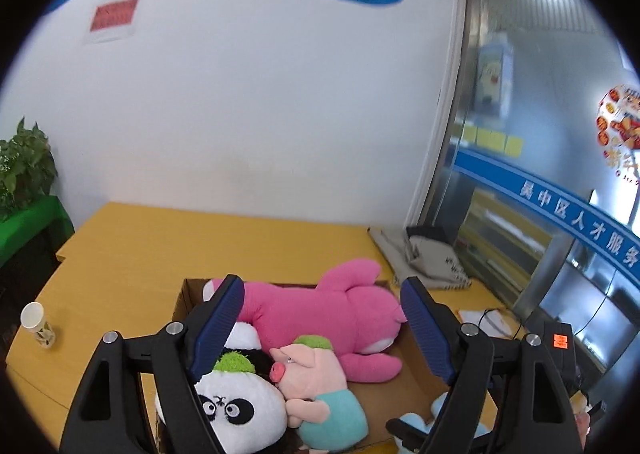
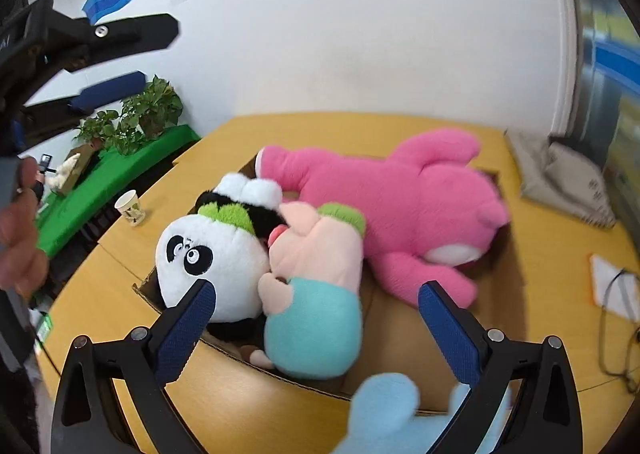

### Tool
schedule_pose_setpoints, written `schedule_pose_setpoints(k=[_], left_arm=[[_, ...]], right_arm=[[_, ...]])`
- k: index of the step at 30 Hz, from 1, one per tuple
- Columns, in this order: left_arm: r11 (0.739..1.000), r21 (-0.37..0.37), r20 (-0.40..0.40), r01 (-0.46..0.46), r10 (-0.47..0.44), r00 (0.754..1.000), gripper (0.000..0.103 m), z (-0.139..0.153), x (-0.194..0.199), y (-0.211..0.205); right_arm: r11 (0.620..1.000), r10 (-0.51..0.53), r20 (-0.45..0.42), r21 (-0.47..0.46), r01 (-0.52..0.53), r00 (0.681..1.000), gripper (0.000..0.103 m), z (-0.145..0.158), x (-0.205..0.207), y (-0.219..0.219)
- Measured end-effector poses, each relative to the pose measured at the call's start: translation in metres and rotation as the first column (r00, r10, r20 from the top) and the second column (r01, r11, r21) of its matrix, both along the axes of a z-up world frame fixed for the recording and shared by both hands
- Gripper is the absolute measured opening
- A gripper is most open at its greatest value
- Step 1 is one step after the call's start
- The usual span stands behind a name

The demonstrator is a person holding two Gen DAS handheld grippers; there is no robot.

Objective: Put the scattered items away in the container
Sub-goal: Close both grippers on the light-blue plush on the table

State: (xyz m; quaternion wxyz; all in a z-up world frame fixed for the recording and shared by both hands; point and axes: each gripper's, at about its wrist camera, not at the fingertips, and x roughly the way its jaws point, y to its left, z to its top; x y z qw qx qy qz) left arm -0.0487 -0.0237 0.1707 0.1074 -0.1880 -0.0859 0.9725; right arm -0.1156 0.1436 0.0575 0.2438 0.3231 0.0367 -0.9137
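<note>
A cardboard box on the yellow table holds a large pink plush, a panda plush and a pig plush in a teal shirt. A light blue plush lies at the box's near edge. My left gripper is open and empty above the box; it also shows in the right wrist view. My right gripper is open over the pig, with the blue plush just below its fingers.
A paper cup stands on the table at the left. A grey folded bag lies at the back right. Papers and a cable lie at the right. Potted plants on a green cloth stand beyond the left edge.
</note>
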Motion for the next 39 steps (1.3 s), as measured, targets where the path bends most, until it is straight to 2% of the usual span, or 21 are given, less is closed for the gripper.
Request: schedule_pose_setpoints(k=[3,10,15,18,22,25,28,33,37,39], left_arm=[[1.0,0.019,-0.014,-0.015,0.015,1.0,0.081,0.001,0.035,-0.002],[1.0,0.008,0.036,0.009,-0.009,0.999,0.081,-0.037,0.076,0.016],[0.994,0.027,0.126,0.108,-0.111,0.986,0.081,-0.069,0.072,0.039],[0.982,0.069,0.179,0.173,-0.183,0.967,0.081,-0.089,0.062,0.053],[0.963,0.117,0.246,0.245,-0.267,0.932,0.081,-0.123,0.051,0.073],[0.95,0.161,0.309,0.268,-0.307,0.9,0.081,-0.153,0.043,0.082],[0.932,0.231,0.38,0.279,-0.351,0.856,0.081,-0.181,0.031,0.085],[0.895,0.319,0.436,0.311,-0.43,0.791,0.081,-0.209,0.011,0.092],[0.88,0.359,0.478,0.31,-0.459,0.749,0.081,-0.228,-0.001,0.099],[0.869,0.38,0.501,0.317,-0.481,0.719,0.081,-0.24,-0.004,0.104]], right_arm=[[1.0,-0.019,-0.061,-0.01,0.018,0.998,0.103,0.017,0.025,0.013],[0.998,-0.05,-0.147,0.016,0.053,0.988,0.103,0.037,0.07,0.04],[1.0,0.017,-0.132,-0.019,-0.019,0.991,0.103,0.017,0.089,0.072],[1.0,-0.02,-0.086,-0.021,0.019,0.996,0.103,-0.006,0.093,0.098],[0.997,-0.051,-0.008,-0.062,0.051,0.999,0.103,-0.039,0.1,0.128],[0.997,-0.059,0.039,-0.049,0.061,0.997,0.103,-0.065,0.106,0.138],[0.998,-0.058,0.091,-0.027,0.061,0.994,0.103,-0.085,0.105,0.14],[0.998,-0.06,0.146,0.0,0.06,0.988,0.103,-0.102,0.094,0.134],[0.999,-0.041,0.187,0.042,0.033,0.981,0.103,-0.118,0.086,0.119],[0.997,-0.052,0.182,0.072,0.039,0.982,0.103,-0.123,0.087,0.114]])
